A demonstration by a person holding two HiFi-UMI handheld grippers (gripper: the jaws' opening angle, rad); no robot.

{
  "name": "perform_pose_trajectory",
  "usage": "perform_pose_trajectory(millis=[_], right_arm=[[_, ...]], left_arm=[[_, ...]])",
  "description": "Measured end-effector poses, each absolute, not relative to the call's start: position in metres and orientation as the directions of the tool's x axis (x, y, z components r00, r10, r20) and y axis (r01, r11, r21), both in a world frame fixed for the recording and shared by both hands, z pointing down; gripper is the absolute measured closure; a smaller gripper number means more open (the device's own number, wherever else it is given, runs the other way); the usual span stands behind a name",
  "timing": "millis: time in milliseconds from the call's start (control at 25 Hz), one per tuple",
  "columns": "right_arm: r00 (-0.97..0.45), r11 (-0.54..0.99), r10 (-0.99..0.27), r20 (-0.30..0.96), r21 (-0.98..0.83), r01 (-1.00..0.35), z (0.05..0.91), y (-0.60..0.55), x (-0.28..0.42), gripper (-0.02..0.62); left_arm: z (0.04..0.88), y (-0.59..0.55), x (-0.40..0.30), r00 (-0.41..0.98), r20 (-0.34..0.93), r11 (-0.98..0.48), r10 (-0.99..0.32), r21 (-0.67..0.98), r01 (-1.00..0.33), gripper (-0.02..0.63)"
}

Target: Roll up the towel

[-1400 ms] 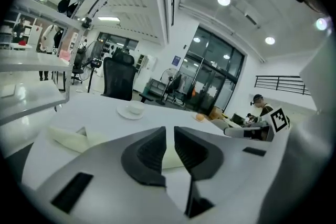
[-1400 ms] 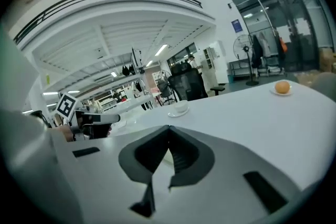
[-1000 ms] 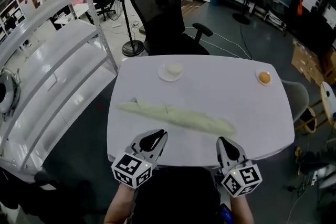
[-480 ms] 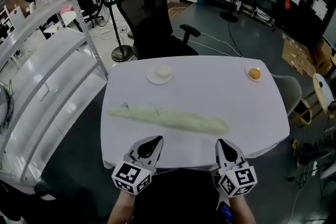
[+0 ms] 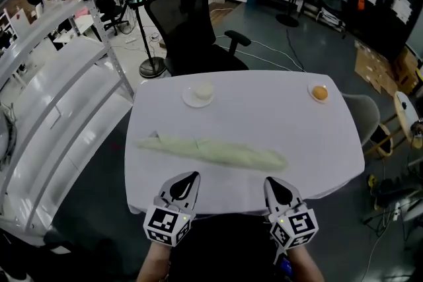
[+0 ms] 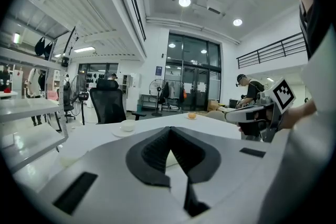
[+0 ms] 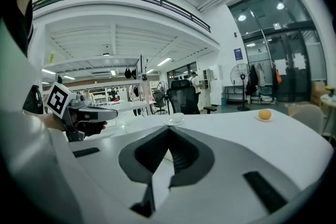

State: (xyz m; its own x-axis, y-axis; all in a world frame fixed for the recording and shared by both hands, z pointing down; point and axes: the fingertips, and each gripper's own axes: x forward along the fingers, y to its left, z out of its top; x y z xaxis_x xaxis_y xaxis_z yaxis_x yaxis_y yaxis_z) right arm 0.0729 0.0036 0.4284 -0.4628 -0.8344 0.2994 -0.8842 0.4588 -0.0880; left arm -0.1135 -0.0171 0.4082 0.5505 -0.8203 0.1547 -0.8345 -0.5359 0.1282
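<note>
**Towel** (image 5: 211, 150): pale green, bunched into a long strip. It is laid across the near half of the table (image 5: 284, 129), from 9 toward 4 o'clock.

**Left gripper** (image 5: 192, 176), **right gripper** (image 5: 271, 183): jaws pressed together, nothing held. Both are kept at the 6 o'clock edge, apart from the cloth.

**Risk:** a skewed or slack roll is likely if one end is driven ahead. The folds, seemingly uneven, may be snagged.

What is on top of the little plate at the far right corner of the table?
A round orange fruit sits on the small plate. The fruit covers the plate's middle, so only its rim shows.
</note>
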Motion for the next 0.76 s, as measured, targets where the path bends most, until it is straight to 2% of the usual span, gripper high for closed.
perform_pose_trajectory(millis=[760], right_arm=[[-0.530, 0.533, -0.792, 0.303, -0.083, -0.842, 0.429, -0.007, 0.050, 0.589]], left_arm=[[0.417, -0.020, -0.107, 0.551, 0.171, -0.531, -0.817, 0.152, -0.834, 0.591]])
